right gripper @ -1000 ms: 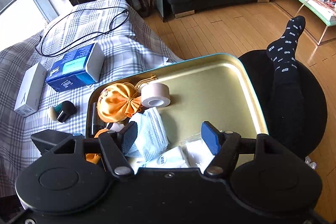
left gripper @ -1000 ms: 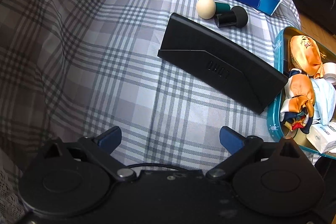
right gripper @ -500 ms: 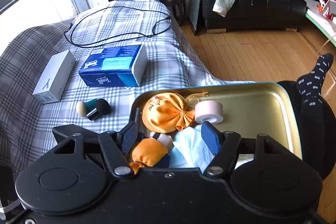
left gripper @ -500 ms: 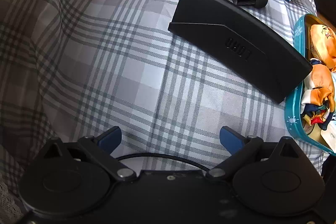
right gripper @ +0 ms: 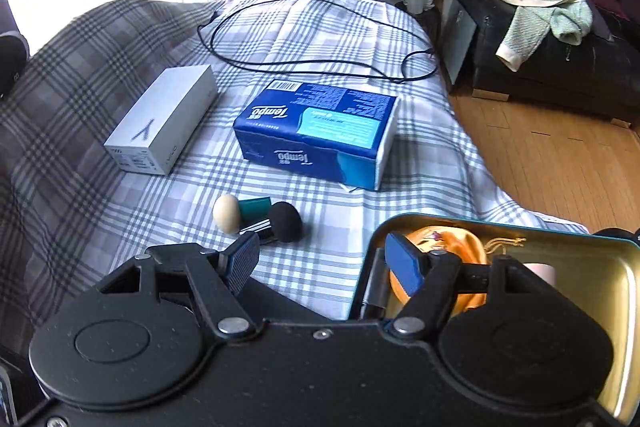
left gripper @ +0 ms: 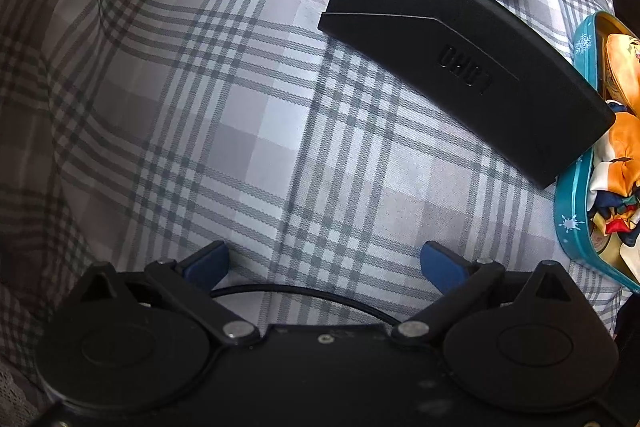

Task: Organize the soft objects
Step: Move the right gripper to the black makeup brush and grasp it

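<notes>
Plaid cloth (left gripper: 248, 115) covers the surface you are working over, with a wooden floor (right gripper: 560, 155) and a dark sofa (right gripper: 560, 67) beyond it in the right wrist view.

Your right gripper (right gripper: 320, 259) has swung sideways: a second ago it looked down into the gold-lined tin (right gripper: 592, 291) at the mask and tape, and now it faces the two makeup sponges (right gripper: 256, 219) lying just in front of the blue tissue pack (right gripper: 316, 135). Its jaws have just been opening further; the fingers stand spread with nothing between them. I read that as you leaving the tin empty-handed to fetch the next soft thing, most likely a sponge, since the orange pouch (right gripper: 440, 239) and the other soft pieces already sit in the tin. The tin's rim now lies under your right finger, at the lower right of that view.

Your left gripper (left gripper: 324, 261) points straight down at bare cloth, closer to it than a second ago, so the black folded case (left gripper: 460, 59) and the sponges have slid toward the top of its view. Its fingers are spread wide and hold nothing. The teal edge of the tin (left gripper: 572, 195) shows at its right, touching the case's corner.

A white box (right gripper: 160, 119) and a black cable (right gripper: 312, 39) lie farther back, well apart from the sponges. Judging by the layout, the sponges and perhaps the tissue pack are what remain outside the tin.
</notes>
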`<state>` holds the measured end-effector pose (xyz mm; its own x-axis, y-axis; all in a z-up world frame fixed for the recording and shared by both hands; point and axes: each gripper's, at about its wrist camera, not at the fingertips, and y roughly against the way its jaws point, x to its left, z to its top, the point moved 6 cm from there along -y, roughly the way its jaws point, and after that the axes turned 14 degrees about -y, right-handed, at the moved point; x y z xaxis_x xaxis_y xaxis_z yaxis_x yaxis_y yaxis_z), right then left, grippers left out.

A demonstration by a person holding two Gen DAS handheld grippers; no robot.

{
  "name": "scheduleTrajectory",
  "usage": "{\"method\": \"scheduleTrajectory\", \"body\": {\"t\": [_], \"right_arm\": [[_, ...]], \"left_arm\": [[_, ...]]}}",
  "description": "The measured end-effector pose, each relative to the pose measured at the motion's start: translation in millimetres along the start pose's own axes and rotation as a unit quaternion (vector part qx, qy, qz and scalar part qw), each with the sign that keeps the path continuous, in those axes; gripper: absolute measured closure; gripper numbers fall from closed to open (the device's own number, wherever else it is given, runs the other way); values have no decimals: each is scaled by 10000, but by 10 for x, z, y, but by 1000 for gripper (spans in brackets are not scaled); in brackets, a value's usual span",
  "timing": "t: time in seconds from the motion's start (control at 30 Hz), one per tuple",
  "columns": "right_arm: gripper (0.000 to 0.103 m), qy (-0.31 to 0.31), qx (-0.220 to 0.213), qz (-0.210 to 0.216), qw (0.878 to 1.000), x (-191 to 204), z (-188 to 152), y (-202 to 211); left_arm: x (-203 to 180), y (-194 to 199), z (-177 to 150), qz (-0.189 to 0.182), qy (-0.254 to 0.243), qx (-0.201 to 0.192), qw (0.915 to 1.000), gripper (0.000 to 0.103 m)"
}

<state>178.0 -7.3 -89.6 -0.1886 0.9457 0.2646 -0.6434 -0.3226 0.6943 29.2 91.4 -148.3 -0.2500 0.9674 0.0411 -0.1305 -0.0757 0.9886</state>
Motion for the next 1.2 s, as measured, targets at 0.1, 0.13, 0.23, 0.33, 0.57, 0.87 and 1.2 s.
{"method": "scheduleTrajectory", "body": {"t": [0.1, 0.13, 0.23, 0.33, 0.57, 0.87, 1.2], "right_arm": [[36, 244, 189, 33, 9995, 159, -33, -171], [36, 326, 251, 42, 9991, 209, -43, -226], [36, 571, 396, 69, 9976, 339, -67, -372], [36, 867, 520, 26, 9949, 451, -89, -514], [36, 1260, 740, -72, 9892, 590, -104, -786], [35, 1398, 846, -279, 9862, 602, -101, -981], [37, 1060, 1141, -106, 9877, 490, -91, -992]], "left_arm": [[17, -22, 7, -2, 60, 20, 10000, 0], [25, -27, 9, 3, 67, 24, 10000, 0], [40, -45, 1, -1, 122, 50, 9999, 0], [61, -53, -6, -43, 191, 81, 9998, 0], [123, -48, -67, -73, 311, 172, 9993, 0], [141, -46, -59, -55, 400, 148, 9991, 0], [112, -36, -52, -50, 323, 76, 9994, 0]]}}
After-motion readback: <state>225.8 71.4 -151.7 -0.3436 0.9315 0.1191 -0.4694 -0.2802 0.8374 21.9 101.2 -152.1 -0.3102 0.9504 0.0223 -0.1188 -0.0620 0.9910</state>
